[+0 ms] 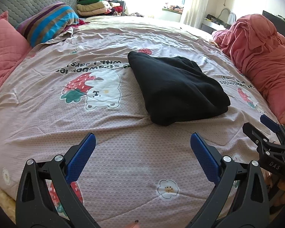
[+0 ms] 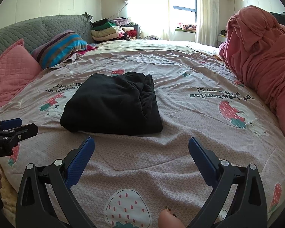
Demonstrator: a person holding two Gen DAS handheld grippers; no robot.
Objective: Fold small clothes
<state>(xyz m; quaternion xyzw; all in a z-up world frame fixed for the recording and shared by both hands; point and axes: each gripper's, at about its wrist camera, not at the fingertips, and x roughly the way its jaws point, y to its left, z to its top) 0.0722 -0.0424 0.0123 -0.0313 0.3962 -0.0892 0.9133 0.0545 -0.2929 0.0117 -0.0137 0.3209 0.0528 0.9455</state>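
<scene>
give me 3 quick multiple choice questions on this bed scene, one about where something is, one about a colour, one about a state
1. Where does the folded garment lie?
A. on the bedspread, ahead of both claws
B. on the pink pillow
C. in the right claw

2. What colour is the folded garment?
A. red
B. black
C. white

3. How do the two claws stand?
A. both shut on cloth
B. left open, right shut
C. both open, holding nothing

Answers:
1 A: it rests mid-bed, beyond the fingertips in both wrist views.
2 B: it is dark black against the pinkish bedspread.
3 C: the left claw and right claw each show blue pads wide apart with only bedspread between them.
</scene>
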